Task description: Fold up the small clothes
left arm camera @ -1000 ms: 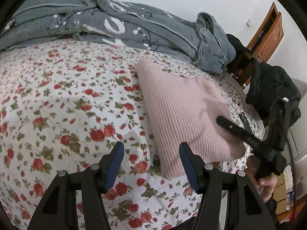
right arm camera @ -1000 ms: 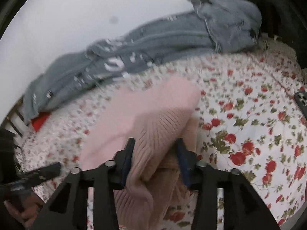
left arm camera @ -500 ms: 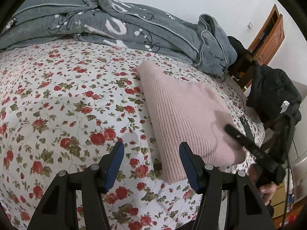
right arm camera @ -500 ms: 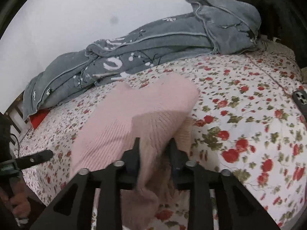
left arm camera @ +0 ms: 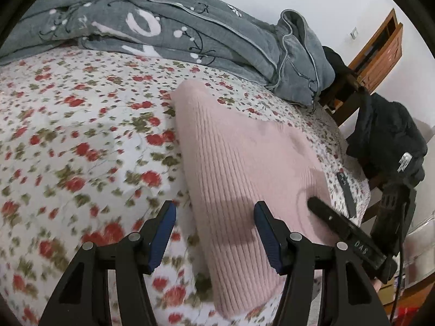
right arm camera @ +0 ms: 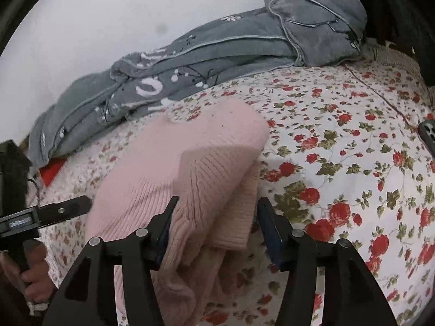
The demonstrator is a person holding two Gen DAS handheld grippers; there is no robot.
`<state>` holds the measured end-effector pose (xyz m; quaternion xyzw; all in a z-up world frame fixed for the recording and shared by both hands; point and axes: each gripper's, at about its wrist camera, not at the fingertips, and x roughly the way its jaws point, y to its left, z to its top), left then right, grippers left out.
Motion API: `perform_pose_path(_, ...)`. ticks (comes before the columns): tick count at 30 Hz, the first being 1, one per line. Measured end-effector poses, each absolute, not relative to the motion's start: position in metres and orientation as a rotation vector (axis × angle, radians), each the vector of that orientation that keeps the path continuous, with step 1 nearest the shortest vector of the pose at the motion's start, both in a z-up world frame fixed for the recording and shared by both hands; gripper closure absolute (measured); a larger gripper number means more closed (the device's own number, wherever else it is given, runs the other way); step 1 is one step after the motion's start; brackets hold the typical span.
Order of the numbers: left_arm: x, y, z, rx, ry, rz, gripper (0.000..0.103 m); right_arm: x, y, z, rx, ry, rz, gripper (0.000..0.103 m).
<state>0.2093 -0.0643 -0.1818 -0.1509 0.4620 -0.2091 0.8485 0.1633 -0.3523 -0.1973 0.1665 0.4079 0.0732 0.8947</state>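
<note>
1. The pink ribbed knit sweater (left arm camera: 244, 179) lies folded into a compact wedge on the bed with the white sheet printed in red roses (left arm camera: 81, 135). A crumpled grey quilt with white lettering (left arm camera: 176, 35) sits well behind it.
2. My right claw (right arm camera: 214, 220) has just been opening. The sweater's near layered edge lies between its jaws; the left pad sits against the knit, while the right pad stands clear, so I read the grip as released.
3. My left claw (left arm camera: 214, 233) is spread and holds nothing. It hovers over the sweater's near left edge, with one finger above the sheet and one above the knit.
4. Judged progress: the fold that brings the sweater double looks laid down, as two layers show at the near edge in the right wrist view.
5. Judged remainder: the near corner is bunched and uneven, so I expect to smooth or square it. I see no other small clothes waiting on the bed.
</note>
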Motion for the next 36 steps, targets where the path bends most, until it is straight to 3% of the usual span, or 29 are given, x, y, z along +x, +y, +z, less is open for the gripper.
perform_pose_path(14, 0.261, -0.083, -0.216, -0.398, 1.044, -0.511, 0.045, 0.205, -0.357, -0.223, 0.371, 0.891, 0.2, 0.042)
perform_pose_path(18, 0.264, -0.082, -0.216, -0.424, 1.029, -0.505, 0.052, 0.214, -0.357, -0.227, 0.398, 0.9, 0.21, 0.041)
perform_pose_path(22, 0.262, -0.077, -0.207, -0.429, 0.998, -0.51, 0.066, 0.216, -0.359, -0.228, 0.489, 0.91, 0.284, 0.058)
perform_pose_path(29, 0.261, -0.053, -0.172, -0.396, 0.901, -0.494, 0.068, 0.218, -0.337, -0.191, 0.509, 0.828, 0.333, 0.077)
perform_pose_path(36, 0.278, 0.002, -0.148, -0.326, 0.857, -0.384, 0.068, 0.253, -0.271, -0.176, 0.466, 0.782, 0.434, 0.079)
